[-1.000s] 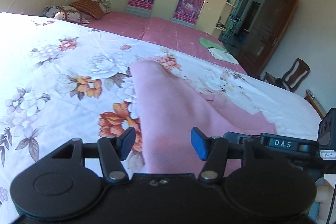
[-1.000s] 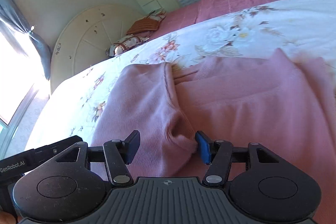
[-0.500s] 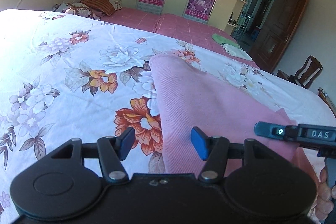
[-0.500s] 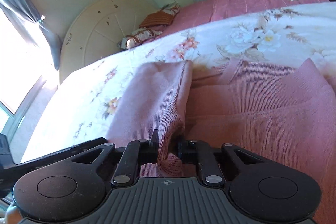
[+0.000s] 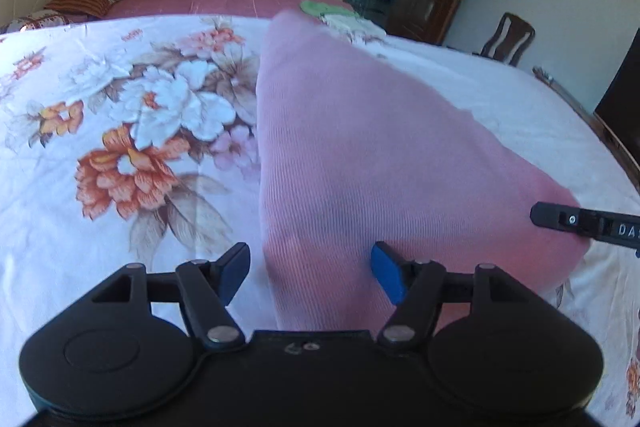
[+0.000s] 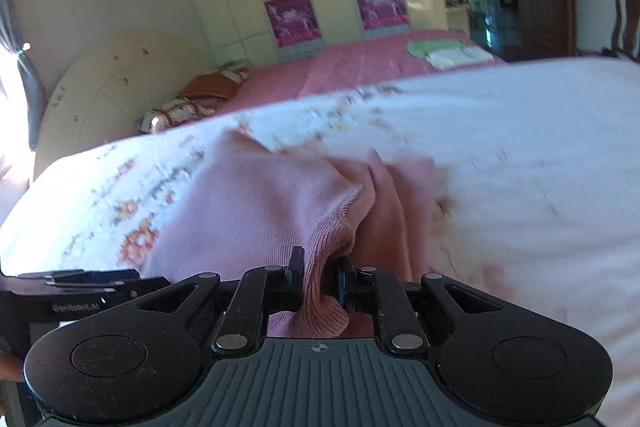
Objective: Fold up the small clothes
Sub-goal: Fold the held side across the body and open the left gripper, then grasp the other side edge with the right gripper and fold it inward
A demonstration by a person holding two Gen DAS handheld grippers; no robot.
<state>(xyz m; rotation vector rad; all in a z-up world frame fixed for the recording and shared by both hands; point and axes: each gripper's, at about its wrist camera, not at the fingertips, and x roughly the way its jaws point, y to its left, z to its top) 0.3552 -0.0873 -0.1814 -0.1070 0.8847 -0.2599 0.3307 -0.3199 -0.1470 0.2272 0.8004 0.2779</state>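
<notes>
pink garment: my pink knit top lies on the bed, running from bottom centre up to the upper middle of the left wrist view. Its left edge is a straight line against the floral sheet.

right gripper: my right gripper is clenched on a ribbed hem of the pink knit top, bottom centre of its view. The cloth bunches into folds just above the pinch. Jaws just closed on it.

left gripper: my left gripper is released, and the jaws have just been opening wider. The garment's lower left edge sits between the blue pads, but they don't press on it.

open room: loads of bare sheet on the left side of the left wrist view, and a wide white stretch of bedspread on the right of the right wrist view. That part is blurred.

edges: the bed's edge curves down the right side of the left wrist view.

in the way: the other gripper's black bar pokes in at the right edge of the left wrist view, over the garment's right corner.

around: folded green and white cloths on the pink bedspread at the back, pillows by the round headboard, posters on the wardrobe doors, a wooden chair at upper right.
</notes>
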